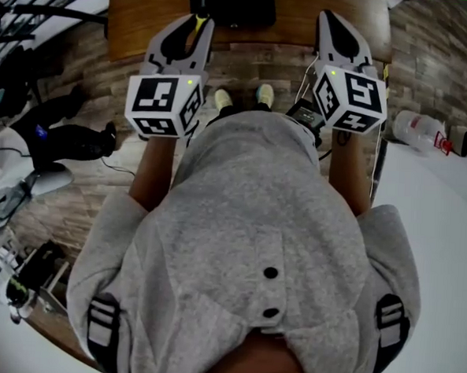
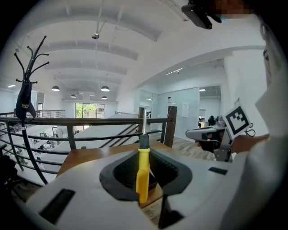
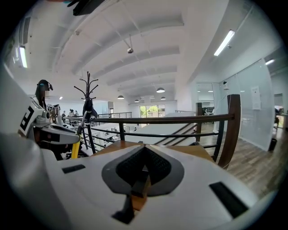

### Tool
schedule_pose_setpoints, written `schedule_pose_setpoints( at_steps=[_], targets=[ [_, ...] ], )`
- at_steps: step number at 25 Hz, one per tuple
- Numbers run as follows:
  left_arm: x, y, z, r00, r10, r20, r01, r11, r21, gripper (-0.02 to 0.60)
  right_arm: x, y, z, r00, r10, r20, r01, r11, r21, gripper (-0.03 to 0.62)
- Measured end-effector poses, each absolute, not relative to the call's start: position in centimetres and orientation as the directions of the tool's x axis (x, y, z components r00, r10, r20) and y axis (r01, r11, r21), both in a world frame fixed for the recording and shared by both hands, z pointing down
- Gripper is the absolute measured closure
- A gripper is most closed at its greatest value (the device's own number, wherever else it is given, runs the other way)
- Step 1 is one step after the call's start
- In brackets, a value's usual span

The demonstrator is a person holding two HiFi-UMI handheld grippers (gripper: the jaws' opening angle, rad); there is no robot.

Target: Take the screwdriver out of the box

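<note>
Here the left hand-held gripper (image 2: 145, 152) clamps the yellow-handled screwdriver (image 2: 143, 175).

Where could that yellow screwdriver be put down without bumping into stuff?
The wooden table is bare left of the black box. The white surface at the right is bare on the near side of the bottle. The left side is crowded with cables and gear.
</note>
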State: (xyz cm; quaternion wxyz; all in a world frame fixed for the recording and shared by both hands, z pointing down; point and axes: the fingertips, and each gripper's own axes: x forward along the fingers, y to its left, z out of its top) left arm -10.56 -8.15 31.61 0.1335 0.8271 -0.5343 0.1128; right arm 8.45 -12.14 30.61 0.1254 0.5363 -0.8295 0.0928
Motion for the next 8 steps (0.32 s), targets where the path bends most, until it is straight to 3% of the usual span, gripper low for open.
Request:
schedule_pose_setpoints(
  at_steps=[8],
  targets=[
    [-9.4, -9.3, 32.0, 0.399, -0.853, 0.336, -0.915, -0.395, 0.085, 0.497, 9.7, -13.4, 31.4, -0.391, -0.868, 0.306, -0.915, 0.403, -0.025, 0.583]
  ],
)
